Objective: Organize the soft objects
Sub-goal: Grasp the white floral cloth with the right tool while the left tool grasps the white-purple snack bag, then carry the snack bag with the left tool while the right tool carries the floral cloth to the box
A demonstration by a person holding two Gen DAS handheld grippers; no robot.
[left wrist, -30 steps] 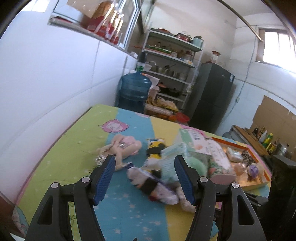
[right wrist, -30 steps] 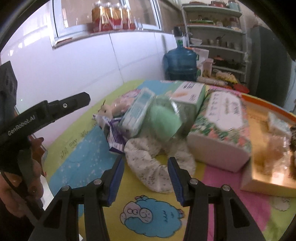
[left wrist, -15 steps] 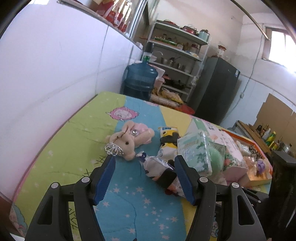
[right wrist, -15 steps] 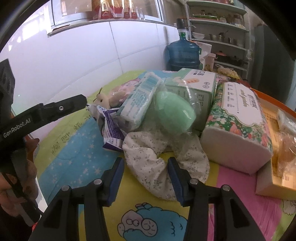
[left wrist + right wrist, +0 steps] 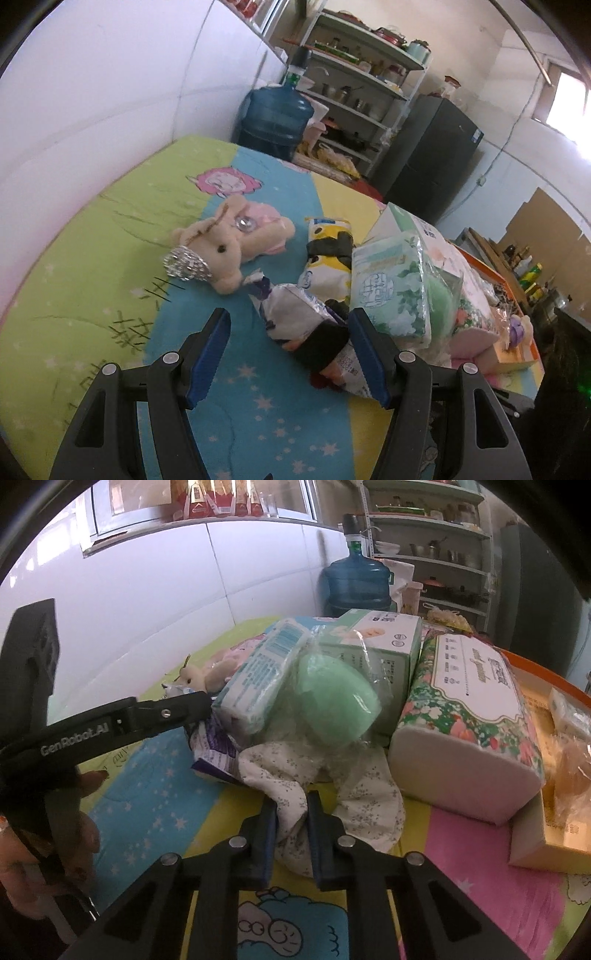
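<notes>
White tiled walls close in a kitchen corner where a play mat (image 5: 110, 251) striped in green, blue, yellow and pink carries a heap of soft goods, and the big floral tissue pack (image 5: 469, 723) at the heap's right serves as the marker for everything else. Farthest left of that pack, out on the blue and green stripes and well apart from it, lies a beige plush toy (image 5: 221, 251) with a glittery collar. Nearer the pack, a purple-and-white snack packet (image 5: 295, 314) lies tilted on the blue stripe, and the left gripper (image 5: 291, 354) hangs over it with jaws spread wide, the packet's lower end between the blue pads but not pressed by them. Just behind the packet sits a yellow-and-black soft pouch (image 5: 325, 258). Closer still to the pack, a small pale-blue tissue packet (image 5: 262, 679) leans on a green sponge in clear wrap (image 5: 336, 705), which rests against a white-and-green box (image 5: 376, 646) just left of the floral pack. Below the sponge, in front of the pack's left corner, a white speckled cloth (image 5: 325, 775) is bunched on the yellow stripe; the right gripper (image 5: 291, 830) is closing on its near fold, pads pinching the fabric. Right of the pack stands an orange-rimmed tray (image 5: 554, 679).
</notes>
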